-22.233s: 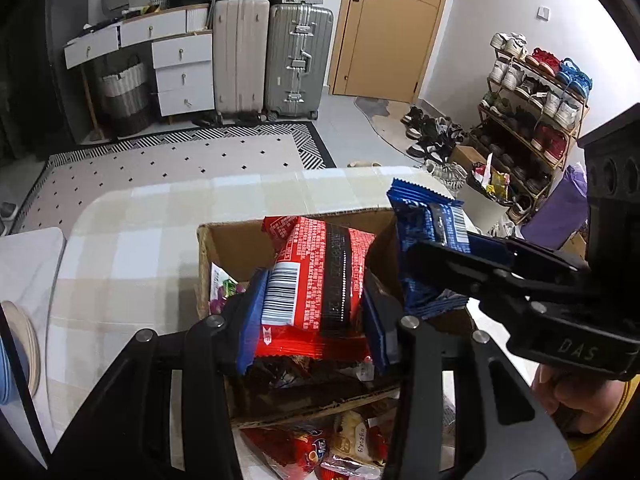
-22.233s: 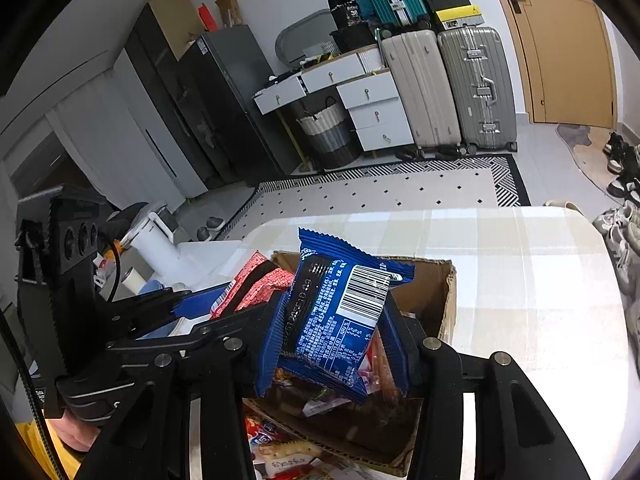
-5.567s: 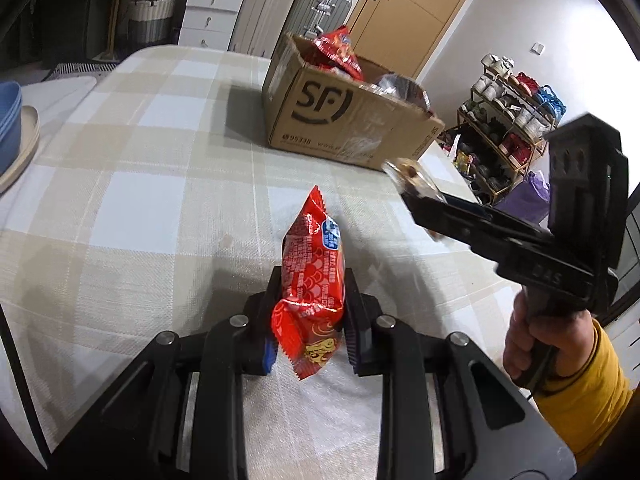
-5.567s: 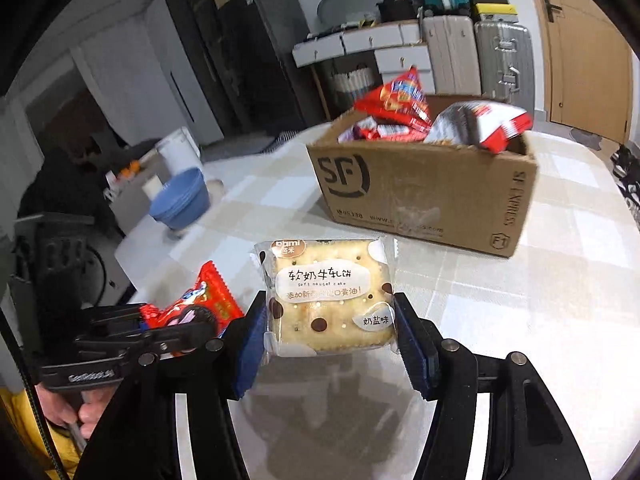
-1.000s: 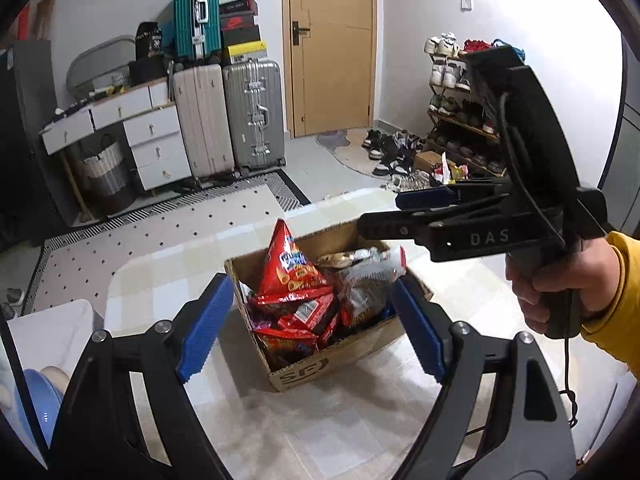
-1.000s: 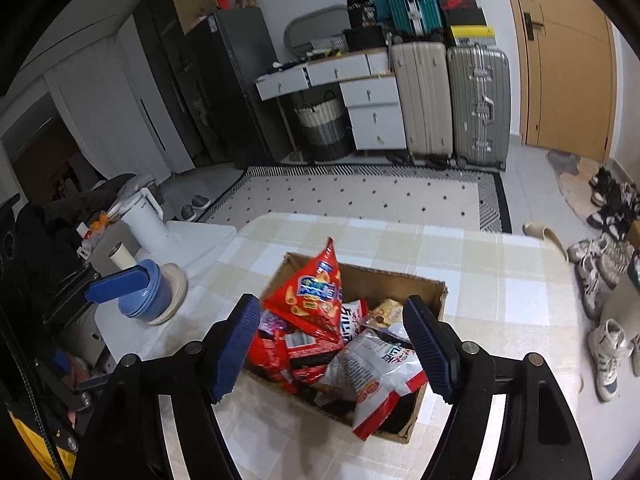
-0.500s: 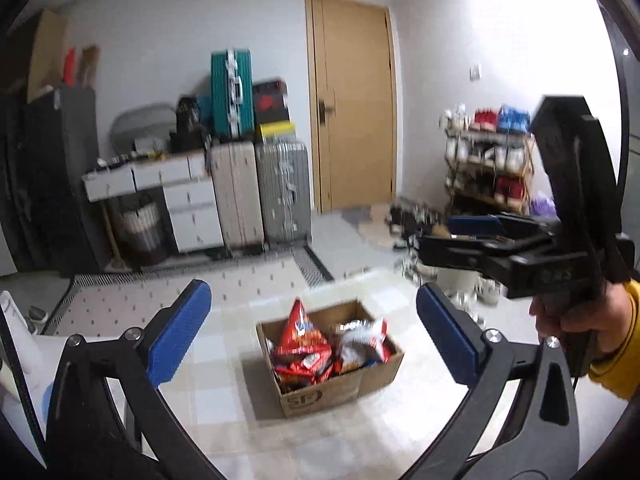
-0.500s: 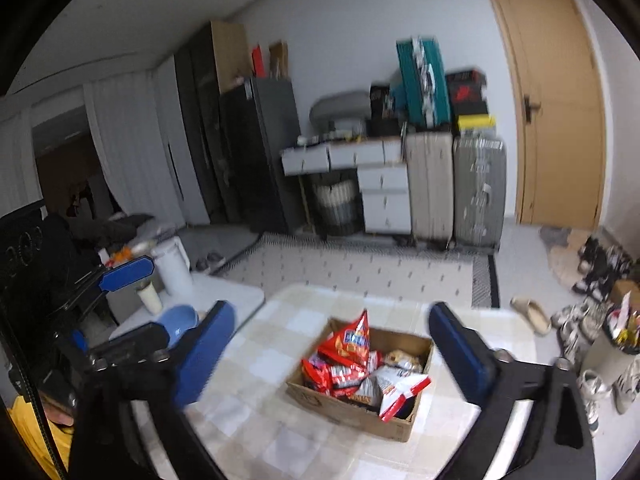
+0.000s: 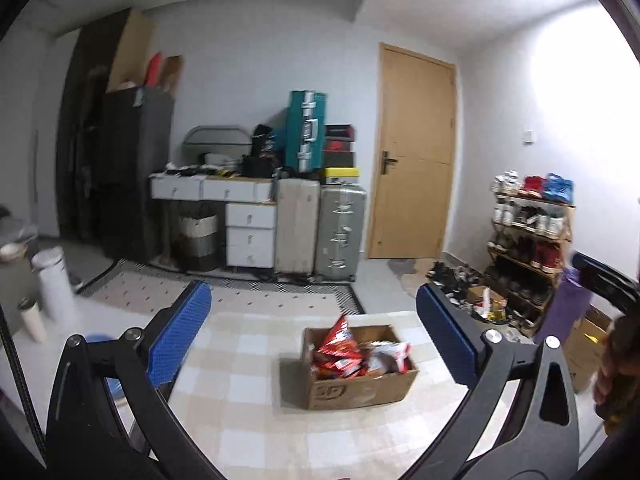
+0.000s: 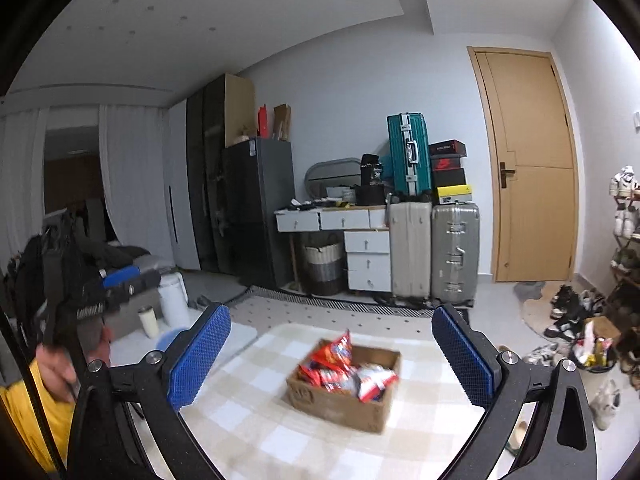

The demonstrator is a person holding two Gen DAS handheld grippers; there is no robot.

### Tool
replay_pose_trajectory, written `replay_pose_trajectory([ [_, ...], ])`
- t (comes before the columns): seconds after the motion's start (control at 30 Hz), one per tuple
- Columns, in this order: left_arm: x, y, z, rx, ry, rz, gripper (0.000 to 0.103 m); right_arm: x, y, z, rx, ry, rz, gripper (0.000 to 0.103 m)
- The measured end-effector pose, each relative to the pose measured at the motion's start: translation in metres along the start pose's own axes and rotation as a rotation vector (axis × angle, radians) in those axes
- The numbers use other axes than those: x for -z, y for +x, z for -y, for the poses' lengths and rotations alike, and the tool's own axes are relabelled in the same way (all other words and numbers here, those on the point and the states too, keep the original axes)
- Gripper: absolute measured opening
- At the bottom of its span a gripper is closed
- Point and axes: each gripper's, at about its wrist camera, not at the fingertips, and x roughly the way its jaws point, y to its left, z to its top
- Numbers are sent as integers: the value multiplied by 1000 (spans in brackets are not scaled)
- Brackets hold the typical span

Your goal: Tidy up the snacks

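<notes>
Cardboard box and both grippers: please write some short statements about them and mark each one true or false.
1. The cardboard box stands on the checked tablecloth. True.
2. The box is empty. False: snack packets fill it, and a red one sticks up above the rim.
3. The left gripper holds a red packet. False: it is open, with nothing between its blue pads.
4. The right gripper is open and empty. True.
5. The box touches the right gripper's pads. False: it sits farther away on the table, apart from them.
</notes>
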Motion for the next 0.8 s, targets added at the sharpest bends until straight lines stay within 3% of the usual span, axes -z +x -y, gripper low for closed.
replay_pose_trajectory([
  [0.27, 68, 12, -31, -72, -15, -63, 103, 79, -23, 28, 58, 45, -17, 103],
  [0.43, 102, 41, -37, -86, -14, -87, 103, 121, -11, 51, 74, 89, -37, 103],
  [0.57, 132, 57, -42, -105, -45, -45, 103, 151, 14, 58, 89, 97, -50, 103],
  [0.8, 215, 128, -25, -93, -1, -201, 103, 192, 74, 60, 101, 85, -60, 102],
])
